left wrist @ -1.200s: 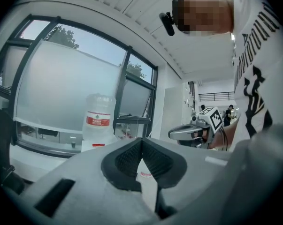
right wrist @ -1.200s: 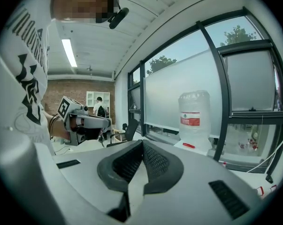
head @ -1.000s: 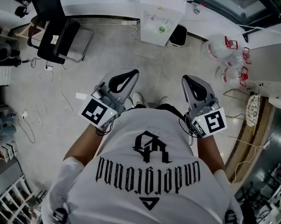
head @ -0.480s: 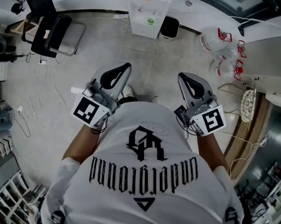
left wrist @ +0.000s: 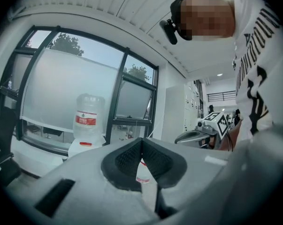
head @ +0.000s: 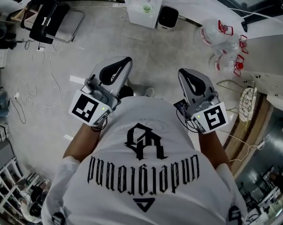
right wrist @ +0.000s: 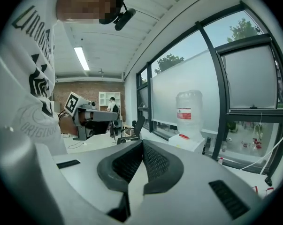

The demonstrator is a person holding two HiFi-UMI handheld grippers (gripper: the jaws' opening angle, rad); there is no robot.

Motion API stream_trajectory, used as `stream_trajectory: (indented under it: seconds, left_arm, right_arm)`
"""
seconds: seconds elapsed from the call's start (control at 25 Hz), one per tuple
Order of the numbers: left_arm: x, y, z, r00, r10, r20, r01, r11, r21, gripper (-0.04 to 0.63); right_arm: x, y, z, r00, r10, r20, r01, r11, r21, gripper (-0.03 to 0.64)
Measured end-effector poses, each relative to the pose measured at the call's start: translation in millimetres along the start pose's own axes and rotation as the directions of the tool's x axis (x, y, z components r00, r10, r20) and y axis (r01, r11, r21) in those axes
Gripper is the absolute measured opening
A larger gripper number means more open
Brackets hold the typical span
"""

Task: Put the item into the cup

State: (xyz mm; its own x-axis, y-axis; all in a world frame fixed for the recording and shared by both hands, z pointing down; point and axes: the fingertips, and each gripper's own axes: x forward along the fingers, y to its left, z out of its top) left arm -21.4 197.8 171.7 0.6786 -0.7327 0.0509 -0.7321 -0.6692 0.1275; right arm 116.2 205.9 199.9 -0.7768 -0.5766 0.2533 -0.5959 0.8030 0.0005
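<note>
Grey concrete floor [head: 169,55] fills the head view, with loose cables lying on it to the left of the left gripper [head: 125,63]. The person, in a white T-shirt with black print [head: 146,172], holds the left gripper and the right gripper [head: 184,75] side by side in front of the torso, well apart, both tips pointing forward. A white water dispenser cabinet [head: 143,3] stands well ahead of both grippers. A black folding chair [head: 52,18] stands far ahead-left of the left gripper. Clear water bottles with red handles [head: 218,32] lie ahead-right of the right gripper.

Left gripper view: the jaws are closed, their black ribbed pads meeting at the tip, and nothing is held between them. Beyond the tip stands a large clear water jug with a red label [left wrist: 87,118] in front of a tall dark-framed window [left wrist: 127,102].

Right gripper view: the jaws are likewise closed tip to tip and empty. The same jug stands ahead-right of them, and the left gripper shows at the left.

Judgement: the task is not yet under way, and this is an approach step. The next move calls for locating the item and cup, then opening one gripper.

Neither the item nor the cup can be identified in any view. A small green object on the dispenser is too small to tell.
</note>
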Motion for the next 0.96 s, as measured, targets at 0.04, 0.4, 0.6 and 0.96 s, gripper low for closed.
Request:
stream_trajectory:
  seconds: [0.04, 0.4, 0.6, 0.96]
  left_arm:
    - [-1, -5, -1, 1.0, 0.008, -0.001, -0.008, 1.0, 0.001, 0.014]
    - [-10, -30, -9, 0.999, 0.053, 0.006, -0.053, 0.999, -0.005, 0.015]
    - [-11, -37, -6, 0.998, 0.056, 0.009, -0.056, 0.998, -0.002, 0.014]
    - [-20, -38, -6, 0.998, 0.064, 0.008, -0.064, 0.998, -0.004, 0.014]
  right_arm:
    - [-5, 1, -3, 1.0, 0.006, 0.001, -0.006, 1.0, 0.002, 0.015]
    - [-28, 3, -9, 1.0, 0.029, 0.01, -0.029, 1.0, -0.008, 0.015]
    - [-33, 2, -6, 0.999, 0.032, 0.016, -0.032, 0.999, -0.011, 0.015]
    - [-35, 6, -4, 0.999, 0.031, 0.018, -0.031, 0.999, -0.015, 0.015]
